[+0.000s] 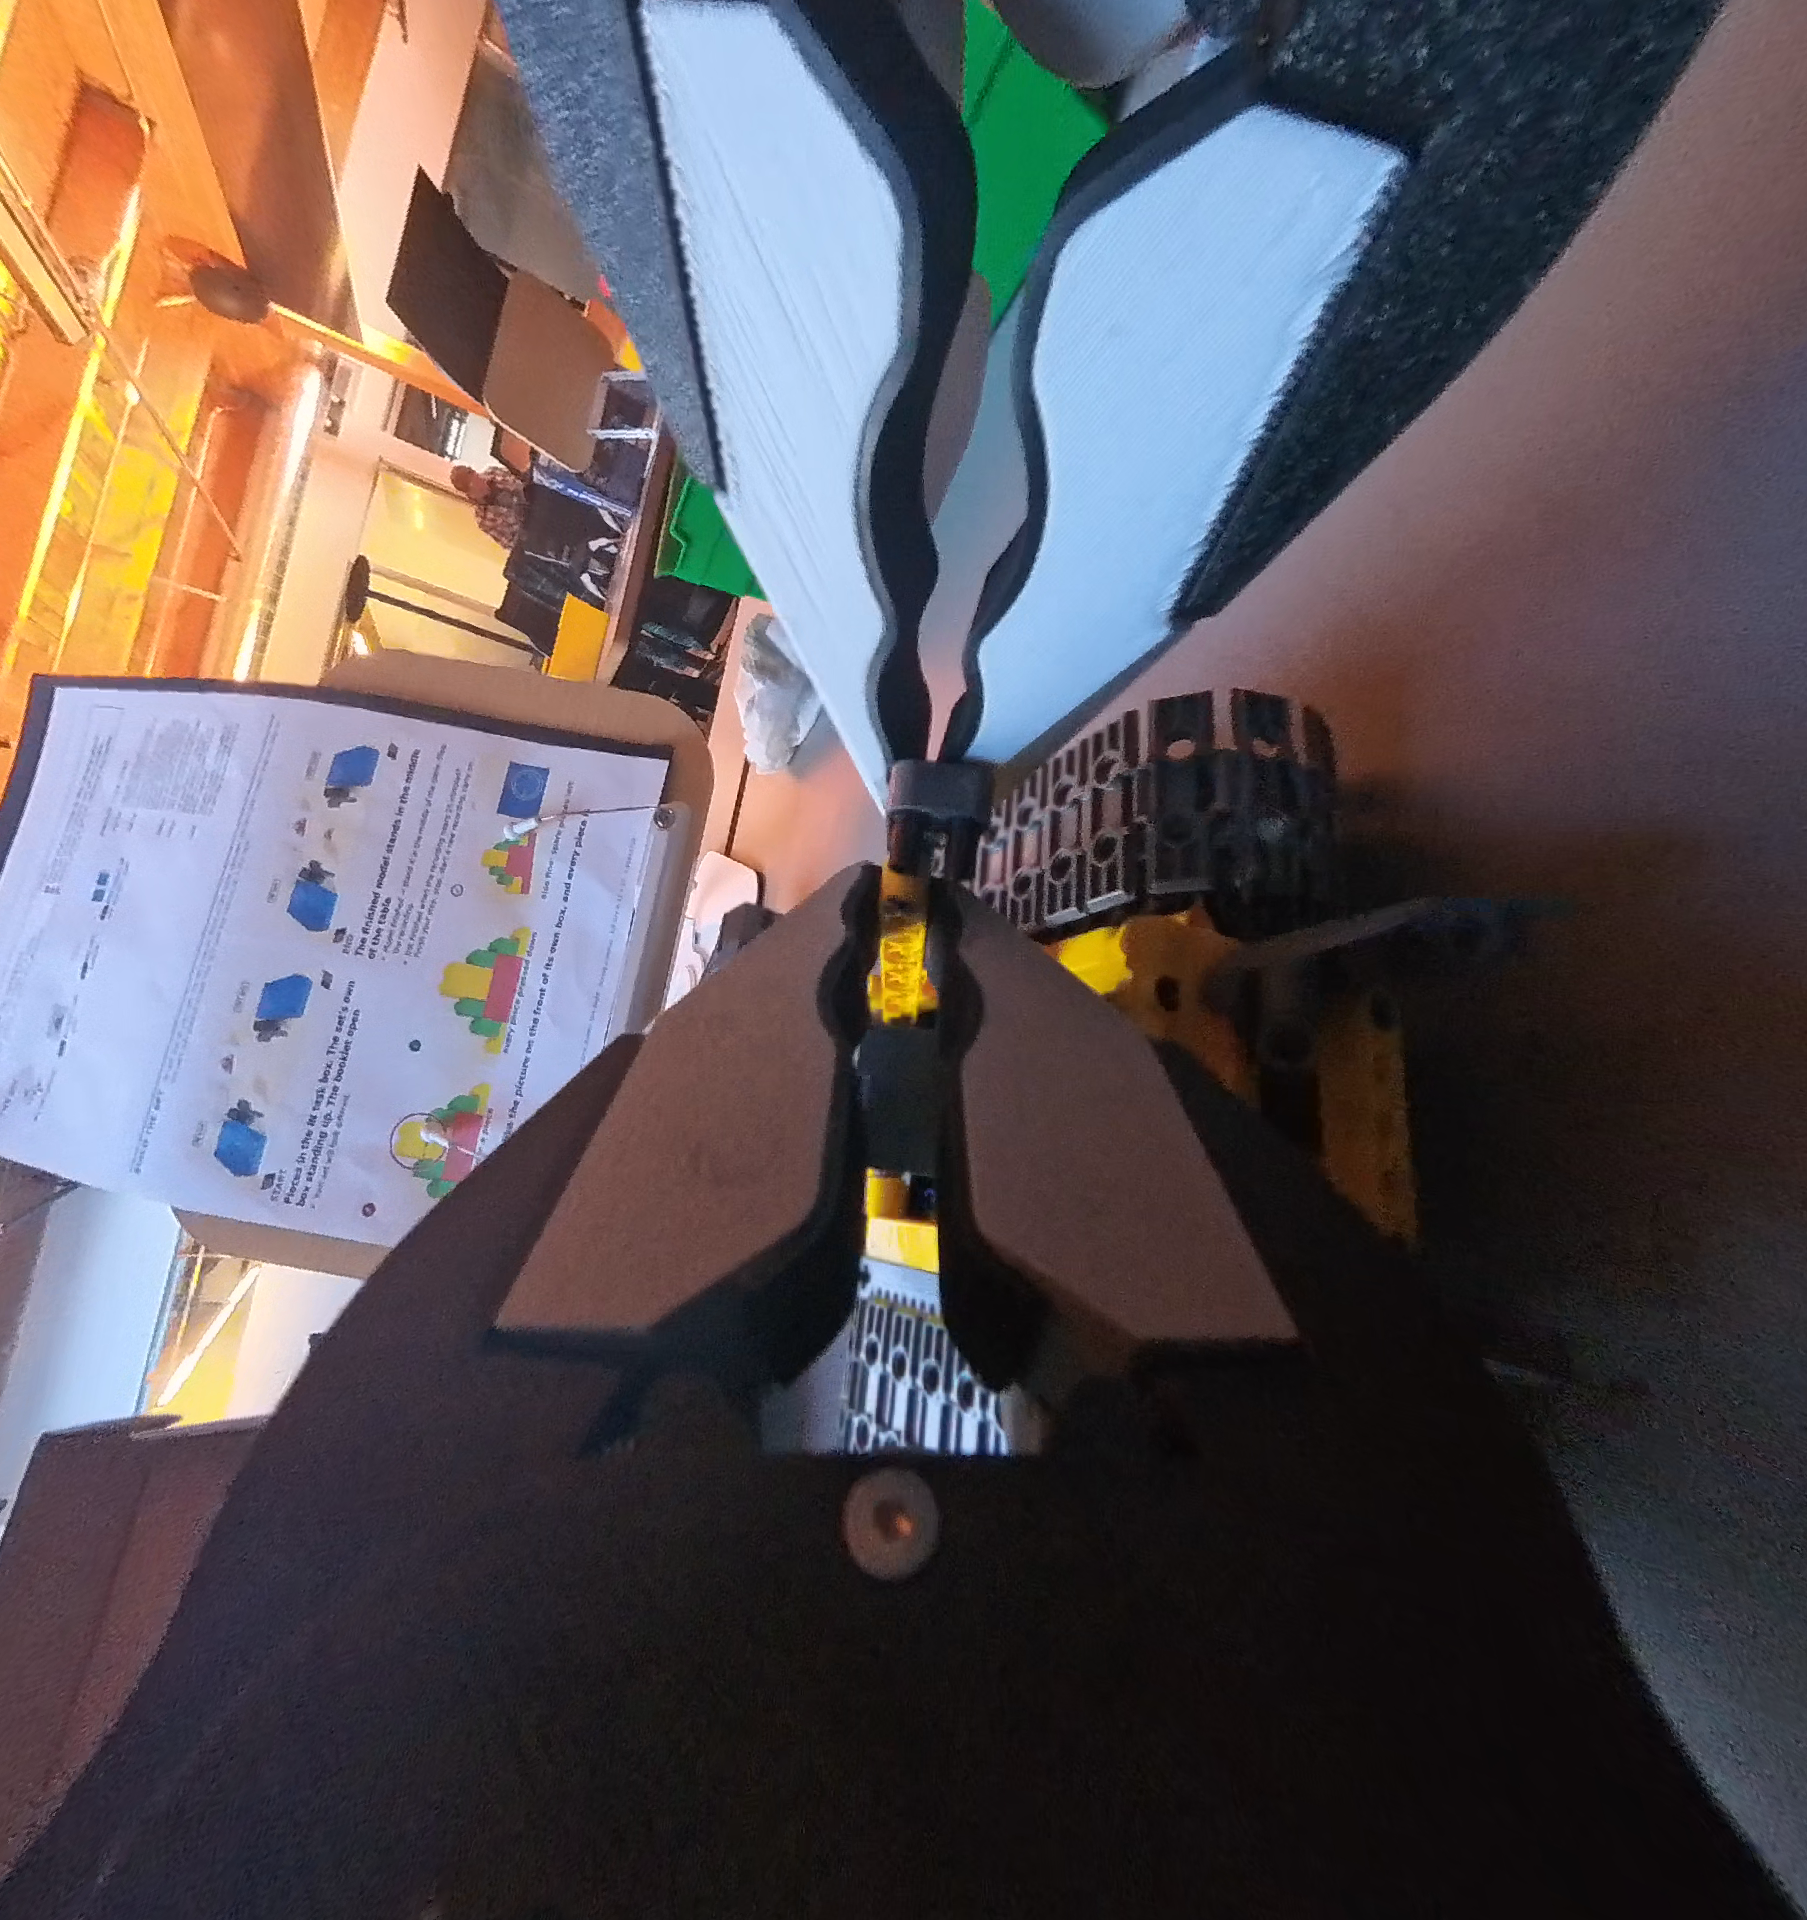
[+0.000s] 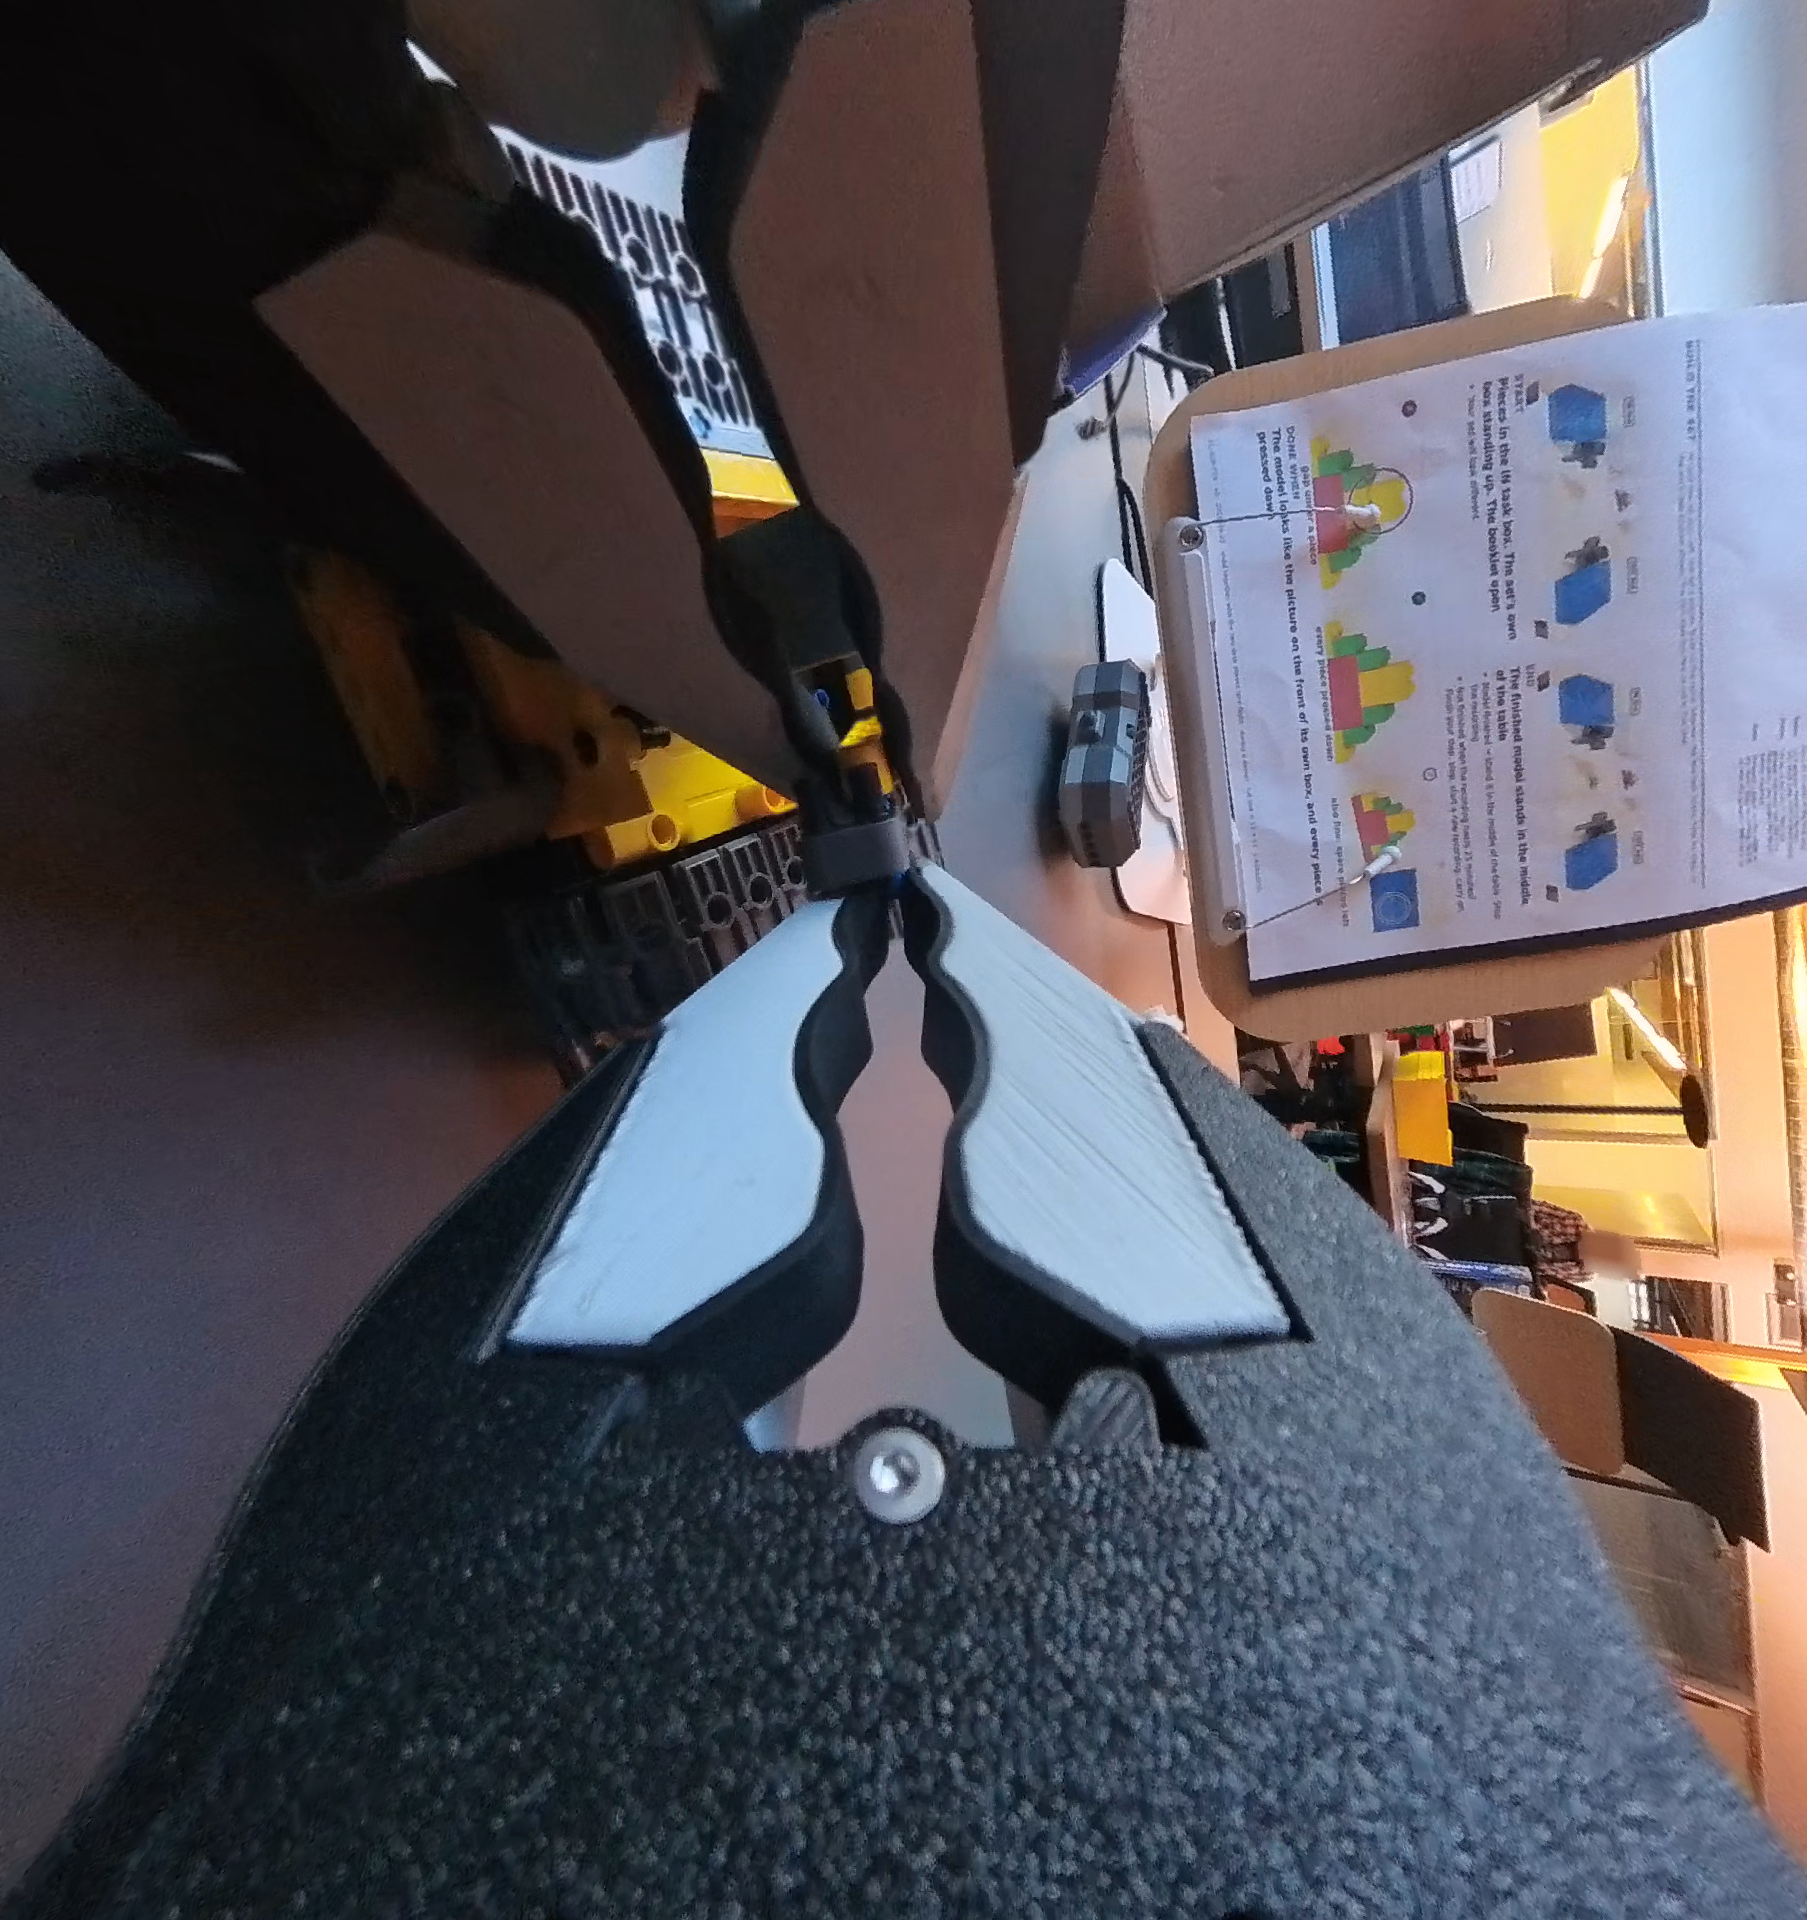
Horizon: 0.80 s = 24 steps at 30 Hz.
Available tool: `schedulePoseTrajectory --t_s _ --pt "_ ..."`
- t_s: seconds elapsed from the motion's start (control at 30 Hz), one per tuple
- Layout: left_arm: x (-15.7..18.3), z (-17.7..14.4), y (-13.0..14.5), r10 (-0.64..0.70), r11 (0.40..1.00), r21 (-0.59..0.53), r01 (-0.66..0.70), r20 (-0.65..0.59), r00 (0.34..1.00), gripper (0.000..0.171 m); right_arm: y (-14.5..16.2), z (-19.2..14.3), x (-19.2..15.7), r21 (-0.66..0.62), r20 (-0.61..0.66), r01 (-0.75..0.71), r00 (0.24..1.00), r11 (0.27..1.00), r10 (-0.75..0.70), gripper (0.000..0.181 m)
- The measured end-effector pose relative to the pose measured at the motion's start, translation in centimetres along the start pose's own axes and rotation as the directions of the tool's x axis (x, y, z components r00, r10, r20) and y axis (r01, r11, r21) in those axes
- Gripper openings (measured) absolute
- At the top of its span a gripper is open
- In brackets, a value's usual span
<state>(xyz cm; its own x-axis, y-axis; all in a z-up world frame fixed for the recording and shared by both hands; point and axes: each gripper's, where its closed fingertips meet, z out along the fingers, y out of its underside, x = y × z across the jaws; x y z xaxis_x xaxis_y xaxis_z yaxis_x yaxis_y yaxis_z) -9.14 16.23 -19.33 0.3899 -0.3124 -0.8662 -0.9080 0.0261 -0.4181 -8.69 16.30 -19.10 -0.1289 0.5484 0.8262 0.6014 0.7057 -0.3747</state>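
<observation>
A yellow brick-built vehicle model (image 1: 1294, 1039) with a black track (image 1: 1138, 821) lies on the table. My left gripper (image 1: 904, 935), with dark fingers, is shut on a narrow yellow beam (image 1: 904, 966) of the model, and both pads press on it. A small dark grey piece (image 1: 937, 790) sits on the beam's far end. My right gripper (image 2: 897, 904), with pale blue fingers, is shut, its tips meeting right at that grey piece (image 2: 857, 847). The left gripper (image 2: 847, 748) faces it from above in the right wrist view. The track (image 2: 691, 883) and yellow body (image 2: 650, 821) lie to the left.
A printed instruction sheet on a board (image 1: 286, 935) stands behind the grippers and also shows in the right wrist view (image 2: 1501, 644). A small grey device (image 2: 1107, 779) lies on the table in front of it. A cardboard box (image 2: 1294, 156) is nearby.
</observation>
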Motion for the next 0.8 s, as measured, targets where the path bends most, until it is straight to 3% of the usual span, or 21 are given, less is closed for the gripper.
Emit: schedulePoseTrajectory --t_s 0.67,0.7,0.73,0.77,0.8 --pt "-0.6 0.6 0.0 0.01 1.0 -0.005 -0.01 0.061 0.998 0.005 1.3 1.4 1.0 0.052 -0.02 -0.199 0.979 0.978 0.201 0.0" --pt "-0.6 0.5 -0.1 0.016 1.0 0.002 -0.016 0.062 0.998 0.005 2.7 1.7 1.9 -0.01 -0.069 -0.211 0.975 0.977 0.21 0.0" --pt "-0.4 -0.2 -0.8 0.011 0.998 0.06 -0.015 0.064 0.998 0.005 6.5 2.0 3.7 -0.148 -0.164 -0.255 0.959 0.955 0.231 0.0" --pt "0.0 -1.0 -1.2 0.015 0.996 0.091 -0.021 0.066 0.998 0.005 10.0 2.0 4.7 -0.19 -0.172 -0.38 0.921 0.905 0.35 0.0" --pt "0.4 -1.4 -1.3 0.019 0.995 0.096 -0.024 0.058 0.998 0.005 11.7 1.8 4.8 -0.163 -0.099 -0.531 0.847 0.831 0.522 0.0"
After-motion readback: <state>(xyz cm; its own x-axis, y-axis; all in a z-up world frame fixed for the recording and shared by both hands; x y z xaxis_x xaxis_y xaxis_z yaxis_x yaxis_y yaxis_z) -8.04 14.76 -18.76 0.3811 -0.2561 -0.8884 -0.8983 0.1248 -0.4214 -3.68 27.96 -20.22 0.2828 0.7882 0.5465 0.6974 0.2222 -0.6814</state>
